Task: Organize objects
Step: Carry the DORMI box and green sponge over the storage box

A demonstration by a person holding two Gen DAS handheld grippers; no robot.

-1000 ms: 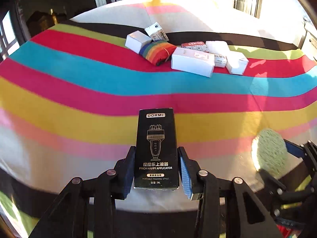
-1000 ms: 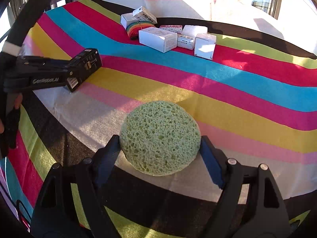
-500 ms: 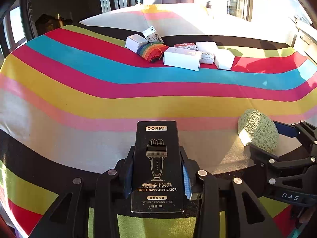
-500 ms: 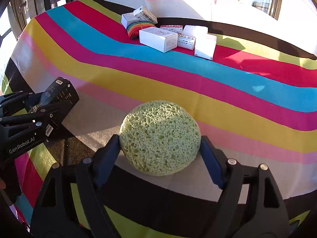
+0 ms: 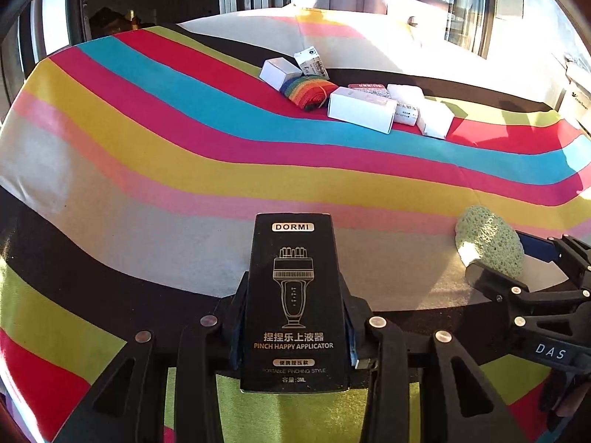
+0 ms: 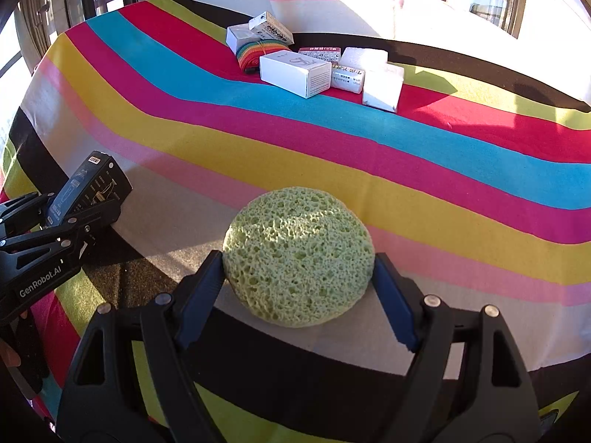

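My left gripper (image 5: 293, 289) is shut on a tall black box (image 5: 293, 295) printed "DORMI", held upright by its lower sides, low over the near black and white stripes of the cloth. The right wrist view shows that box (image 6: 88, 188) and the left gripper (image 6: 74, 214) at the left edge. My right gripper (image 6: 299, 258) is shut on a round green sponge (image 6: 299, 254), one blue pad pressing each side. The sponge (image 5: 487, 243) and the right gripper (image 5: 517, 258) also show at the right of the left wrist view.
A striped tablecloth (image 5: 184, 140) covers the table. At the back sit several white boxes (image 5: 360, 110), a rainbow strap roll (image 5: 306, 90) and a red-labelled packet (image 5: 369, 86), close together. Windows and dark furniture stand beyond the far edge.
My left gripper has drawn back toward the near edge and sunk a little with the black box, closing its fingers tighter on it. The right gripper and sponge have not moved.
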